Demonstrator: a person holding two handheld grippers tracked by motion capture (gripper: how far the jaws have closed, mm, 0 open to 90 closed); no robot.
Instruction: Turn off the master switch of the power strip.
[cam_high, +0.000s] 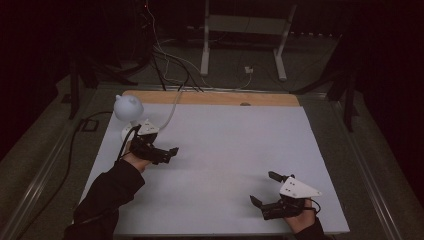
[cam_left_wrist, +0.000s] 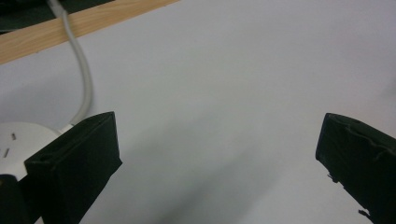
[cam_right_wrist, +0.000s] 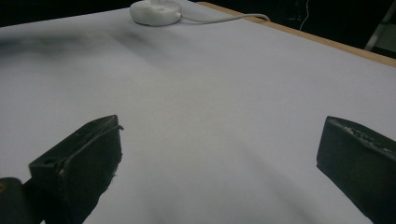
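A small white lamp with a round head (cam_high: 128, 107) stands on a round white base (cam_high: 126, 133) at the table's left rear. My left gripper (cam_high: 170, 154) sits just in front of that base, pointing right. Its jaws are open over bare white surface (cam_left_wrist: 219, 140), with the base (cam_left_wrist: 16, 137) and its grey cable (cam_left_wrist: 84, 79) at the lower left of the left gripper view. My right gripper (cam_high: 261, 187) rests near the front right edge and is open with nothing between its jaws (cam_right_wrist: 219, 140). The lamp base (cam_right_wrist: 155, 11) lies far ahead of it.
The white table board (cam_high: 225, 145) has a wooden strip (cam_high: 210, 98) along its back edge. Beyond the strip, the lamp cable (cam_high: 172, 107) leads to cables on the dark floor, where a white stand (cam_high: 245, 30) also rises. A dark sleeve (cam_high: 105, 200) enters at the bottom left.
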